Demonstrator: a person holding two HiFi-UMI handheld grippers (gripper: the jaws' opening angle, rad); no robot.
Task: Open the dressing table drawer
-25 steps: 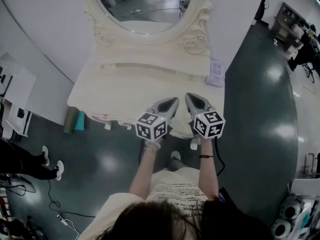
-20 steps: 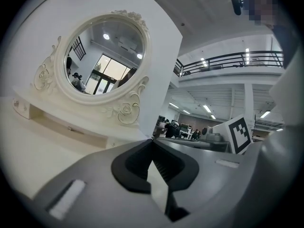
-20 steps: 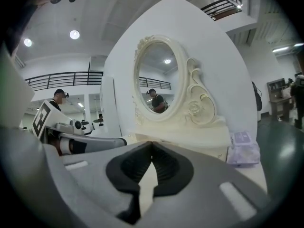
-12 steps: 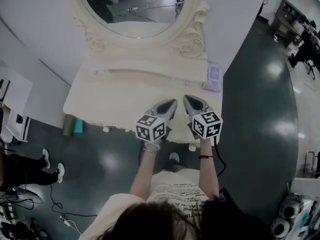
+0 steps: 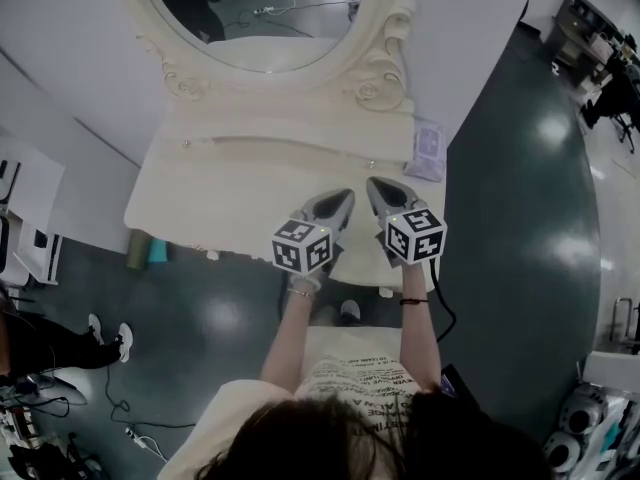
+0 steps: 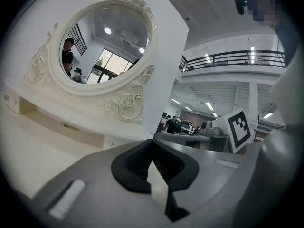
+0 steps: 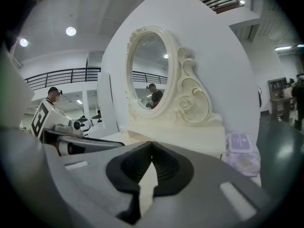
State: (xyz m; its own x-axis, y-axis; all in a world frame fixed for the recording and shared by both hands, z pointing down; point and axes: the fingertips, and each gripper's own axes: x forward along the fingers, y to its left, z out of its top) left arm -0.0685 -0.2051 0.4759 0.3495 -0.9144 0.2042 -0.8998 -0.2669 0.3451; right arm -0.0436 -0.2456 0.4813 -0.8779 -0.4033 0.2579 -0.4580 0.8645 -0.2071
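Grey left gripper (image 5: pixel 343 200), grey right gripper (image 5: pixel 377 188) | both pressed shut, empty | poised side by side over cream carved wooden dressing table (image 5: pixel 220 193) front edge | presumably staged for reaching drawer.

Bench (image 5: pixel 240 193), mirror frame (image 5: pixel 385 66): cream. Left gripper (image 5: pixel 345 198), right gripper (image 5: pixel 374 186): grey, black pads, black-and-white square-marker cubes. Floor (image 5: pixel 520 228): dark grey-green. Packet (image 5: pixel 429 150): lilac. Wall (image 5: pixel 80 58): white.

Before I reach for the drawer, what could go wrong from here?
1. Both the left gripper and the right gripper have shut jaws; unopened, they can grip nothing.
2. The pack of wipes lies at the right edge of the table, near the right gripper; a sideways sweep might knock it off.
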